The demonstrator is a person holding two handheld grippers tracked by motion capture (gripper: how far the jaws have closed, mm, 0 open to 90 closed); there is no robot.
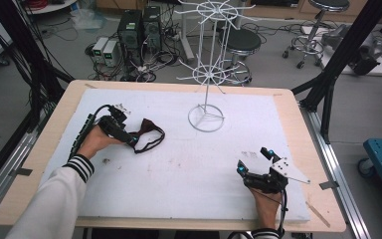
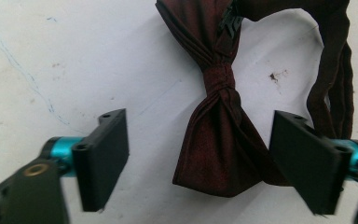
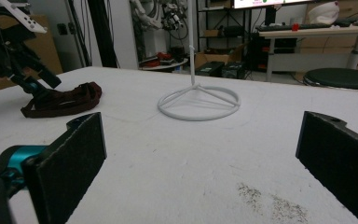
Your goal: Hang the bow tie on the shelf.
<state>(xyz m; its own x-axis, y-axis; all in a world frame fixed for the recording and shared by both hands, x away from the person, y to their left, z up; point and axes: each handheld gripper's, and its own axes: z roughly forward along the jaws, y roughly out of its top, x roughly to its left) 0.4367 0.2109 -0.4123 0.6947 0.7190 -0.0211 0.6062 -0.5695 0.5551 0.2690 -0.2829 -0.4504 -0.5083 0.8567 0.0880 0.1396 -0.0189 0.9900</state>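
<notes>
A dark red bow tie (image 1: 149, 130) with a black neck strap lies on the white foam pad (image 1: 179, 169) at the left. My left gripper (image 1: 134, 141) reaches down over it from the left. In the left gripper view one wing of the bow tie (image 2: 219, 149) lies between the jaws of my left gripper (image 2: 199, 119); the right pad is at the wing's edge, the left pad stands well clear. My right gripper (image 1: 252, 160) rests near the front right of the pad, and in its own view my right gripper (image 3: 203, 126) is wide open with nothing between the jaws.
A white wire display stand (image 1: 206, 94) with a ring base and two tiers of hooks rises at the pad's back middle. The pad lies on a wooden table (image 1: 288, 104). Stools, computers and cables stand on the floor behind.
</notes>
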